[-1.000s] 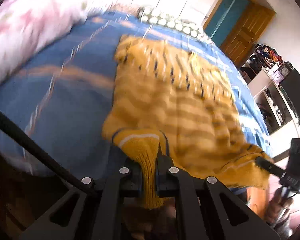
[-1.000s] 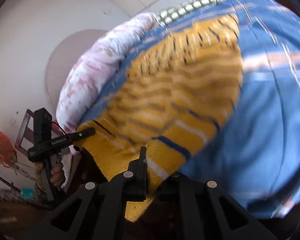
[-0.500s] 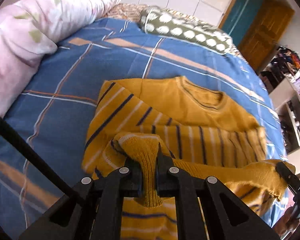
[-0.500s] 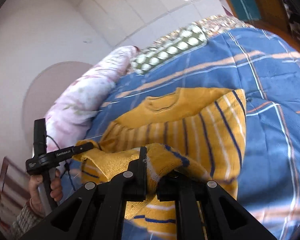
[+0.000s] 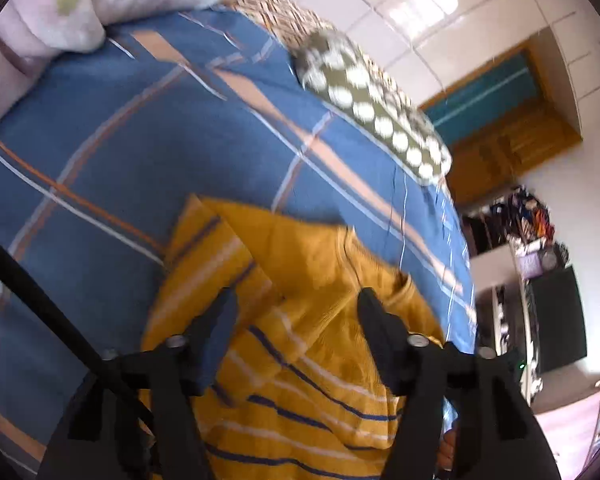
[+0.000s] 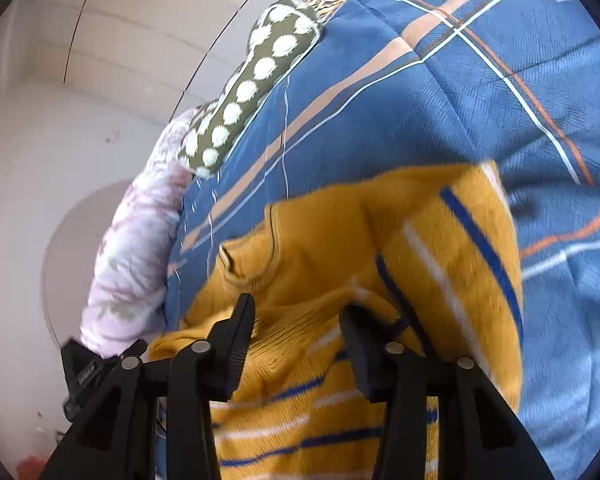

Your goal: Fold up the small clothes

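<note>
A small mustard-yellow knit sweater (image 5: 312, 280) with navy and white stripes lies on the blue plaid bedspread (image 5: 140, 152), its striped lower half folded up over the chest toward the collar. It also shows in the right wrist view (image 6: 340, 248). My left gripper (image 5: 294, 312) is open, its fingers standing apart just above the folded edge and holding nothing. My right gripper (image 6: 298, 320) is open too, over the other side of the fold. The left gripper's body (image 6: 88, 368) shows at the lower left of the right wrist view.
A pink floral quilt (image 5: 40, 12) lies at the bed's left side. A green pillow with white dots (image 5: 364, 108) sits at the head. A wooden door (image 5: 508, 140), a cluttered shelf (image 5: 528, 232) and a dark screen (image 5: 556, 320) stand beyond the bed's right edge.
Both grippers carried the sweater's hem up toward the collar, laid it down and opened. The hem now rests folded on the sweater's upper part.
</note>
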A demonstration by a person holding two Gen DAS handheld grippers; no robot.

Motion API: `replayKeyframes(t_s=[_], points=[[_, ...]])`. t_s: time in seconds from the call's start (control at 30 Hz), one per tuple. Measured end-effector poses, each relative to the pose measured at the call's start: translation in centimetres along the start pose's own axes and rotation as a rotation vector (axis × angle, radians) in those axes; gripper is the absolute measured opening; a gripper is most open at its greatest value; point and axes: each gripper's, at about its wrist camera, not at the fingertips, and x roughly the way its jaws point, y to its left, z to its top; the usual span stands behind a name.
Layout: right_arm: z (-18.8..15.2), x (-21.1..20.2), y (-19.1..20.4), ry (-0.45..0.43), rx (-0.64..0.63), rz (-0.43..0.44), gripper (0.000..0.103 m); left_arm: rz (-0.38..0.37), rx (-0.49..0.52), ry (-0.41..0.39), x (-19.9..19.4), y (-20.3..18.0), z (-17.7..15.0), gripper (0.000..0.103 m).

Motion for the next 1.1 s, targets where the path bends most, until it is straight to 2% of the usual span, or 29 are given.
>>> replayKeyframes(t_s=[0.13,0.23,0.37,0.43,0.53,0.57,0.63,0.67,0.77,0.8,0.87,0.93,0.97,1.03,1.07,1.1], points=[[0.8,0.4,0.4,-0.004,0.001,-0.016,0.052,0.04,-0.012,-0.008,-1.1,1.1,0.3,0.063],[1.6,0.4,0.6,-0.009,0.024,0.009,0.064,0.085,0.017,-0.002,-1.8,1.7,-0.7,0.063],[2.2,-2.2,1.0,-0.091,0.049,-0.006,0.07,0.13,0.071,0.012,-2.4,2.1,-2.8,0.063],[1.6,-3.8,1.5,-0.095,0.001,-0.025,0.07,0.148,0.125,0.02,-2.8,1.6,-4.3,0.063],[-1.2,-5.9,2.8,-0.06,-0.167,-0.136,0.07,0.201,0.223,0.015,-3.6,0.9,-7.0,0.063],[-2.5,-6.4,3.3,-0.049,-0.243,-0.185,0.067,0.22,0.256,0.008,-3.8,0.7,-8.0,0.063],[-5.6,-7.5,4.1,-0.032,-0.395,-0.242,0.04,0.254,0.319,-0.005,-3.9,0.3,-9.8,0.063],[-7.0,-7.9,4.2,-0.023,-0.436,-0.252,0.038,0.273,0.35,-0.002,-3.7,0.2,-10.5,0.063],[-9.6,-8.0,2.8,0.038,-0.461,-0.231,0.033,0.443,0.478,0.008,-2.1,-0.2,-12.3,0.062],[-9.9,-7.8,1.8,0.05,-0.462,-0.275,0.028,0.544,0.513,0.009,-1.3,0.1,-12.6,0.062],[-9.9,-7.4,0.2,0.06,-0.469,-0.353,0.003,0.639,0.53,0.021,-0.4,1.0,-12.4,0.063],[-9.3,-8.2,-0.6,0.032,-0.451,-0.391,0.0,0.639,0.469,0.011,-1.0,1.9,-11.8,0.063],[-9.1,-8.6,-0.5,0.013,-0.446,-0.438,0.0,0.636,0.434,0.003,-1.4,2.3,-11.6,0.063],[-9.1,-8.5,-0.3,-0.033,-0.517,-0.72,0.021,0.672,0.372,-0.046,-2.6,2.9,-11.1,0.066],[-9.1,-8.6,-0.4,-0.036,-0.534,-0.757,0.021,0.678,0.347,-0.062,-3.0,3.2,-11.1,0.066],[-9.1,-9.2,-0.5,-0.044,-0.52,-0.726,0.021,0.66,0.303,-0.081,-3.8,3.7,-11.2,0.067]])
